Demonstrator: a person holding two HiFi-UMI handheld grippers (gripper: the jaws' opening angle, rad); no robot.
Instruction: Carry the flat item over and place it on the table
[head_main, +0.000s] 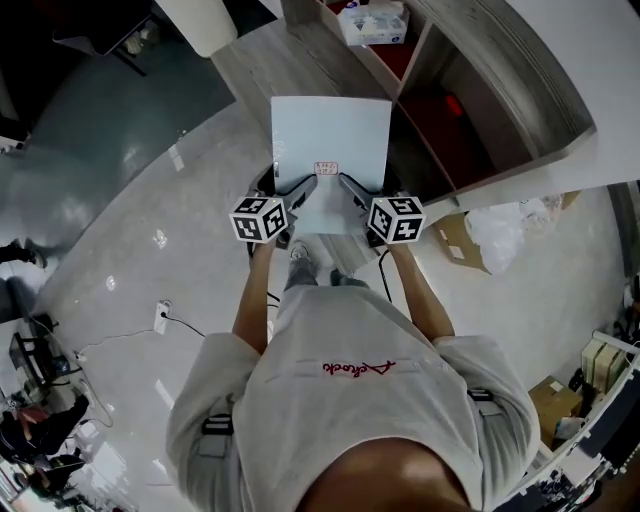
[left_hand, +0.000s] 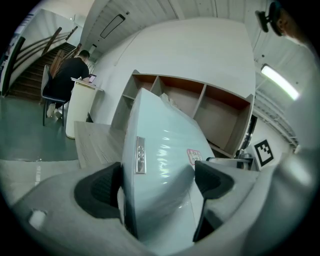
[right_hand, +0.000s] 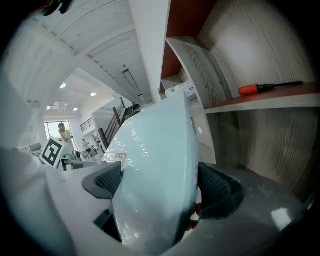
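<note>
Two-handedly held flat item level at frame centre, pinched by its near edge in left gripper and right gripper for balance, short of table at top.

Pretty bright here: strip light overhead, glare streaks on the flat item, glinting floor, heavy fisheye, dark corners in gripper views.
</note>
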